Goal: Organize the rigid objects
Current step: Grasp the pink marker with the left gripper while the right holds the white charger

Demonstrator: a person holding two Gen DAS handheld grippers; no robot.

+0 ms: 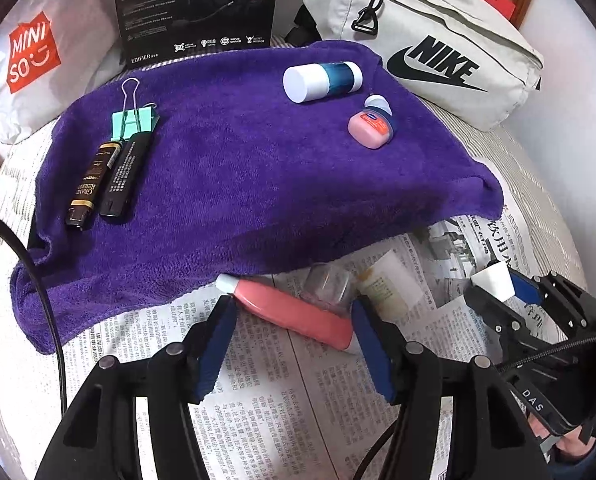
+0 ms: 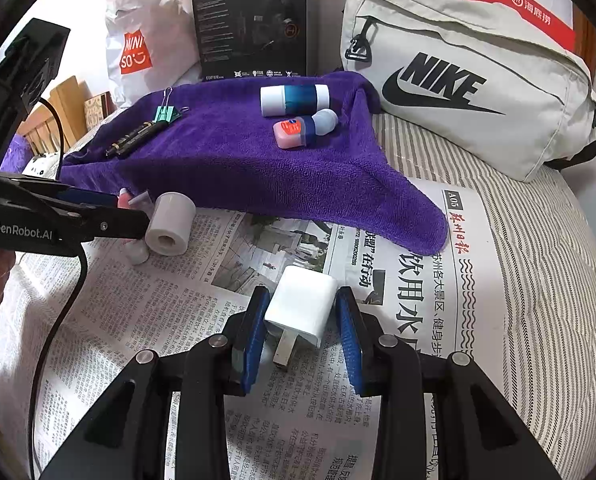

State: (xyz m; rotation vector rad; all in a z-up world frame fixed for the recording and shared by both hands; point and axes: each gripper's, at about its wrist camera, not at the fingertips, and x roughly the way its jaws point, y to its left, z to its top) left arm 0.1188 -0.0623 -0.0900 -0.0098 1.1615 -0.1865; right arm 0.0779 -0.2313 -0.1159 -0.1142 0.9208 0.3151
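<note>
My left gripper (image 1: 292, 306) stands open over the newspaper, and a pink tube (image 1: 294, 316) lies slantwise between its blue pads. A cream tube (image 1: 385, 288) and a clear cap (image 1: 329, 284) lie just beyond it. My right gripper (image 2: 301, 312) is shut on a white charger plug (image 2: 301, 304), prongs pointing back at the camera, low over the newspaper. On the purple towel (image 1: 238, 168) lie a green binder clip (image 1: 132, 118), two dark lighters (image 1: 92, 180), a white-and-blue bottle (image 1: 321, 80) and a pink jar (image 1: 369, 128).
Newspaper (image 2: 413, 300) covers a striped bed (image 2: 537, 280). Behind the towel stand a white Nike bag (image 2: 469, 88), a black headphone box (image 2: 254, 24), a Miniso bag (image 2: 142, 40) and a red box (image 2: 529, 4). A black cable (image 1: 46, 292) runs along the left.
</note>
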